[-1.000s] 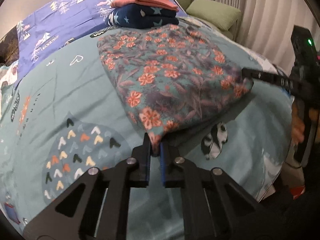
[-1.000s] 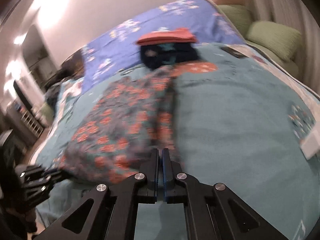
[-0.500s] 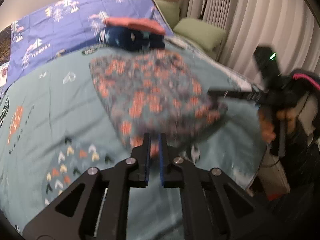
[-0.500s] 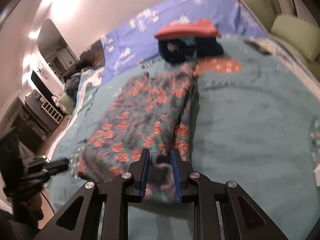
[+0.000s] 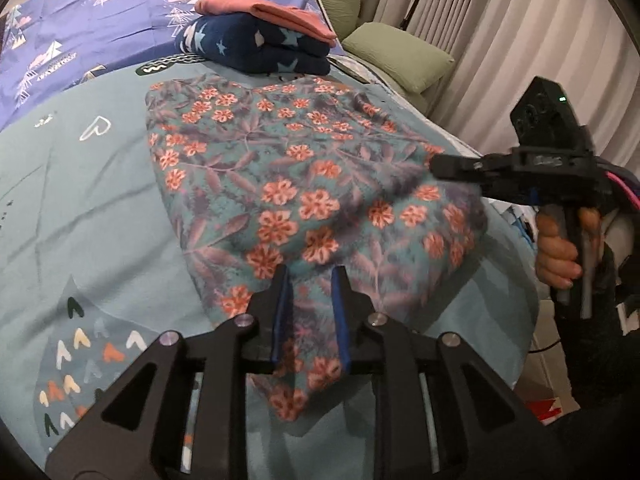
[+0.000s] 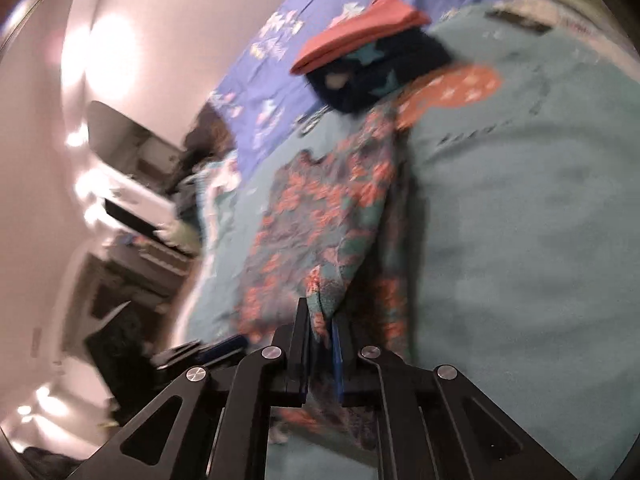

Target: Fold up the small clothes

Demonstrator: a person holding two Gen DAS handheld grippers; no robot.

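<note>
A: Floral garment [image 5: 304,184] position?
B: Flat on bed [image 5: 92,208], long axis running away from left gripper [image 5: 310,280], fingers apart over the near hem; right gripper [image 6: 320,322] clamps the right edge

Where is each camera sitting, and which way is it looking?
Left wrist: rides the left gripper, facing across the teal bedspread at the floral garment; its open black fingers, the right gripper and the holding hand show.
Right wrist: rides the right gripper, looking up the bed; its fingers pinch the floral garment.
Both share the garment and the folded navy star and coral clothes stack.
</note>
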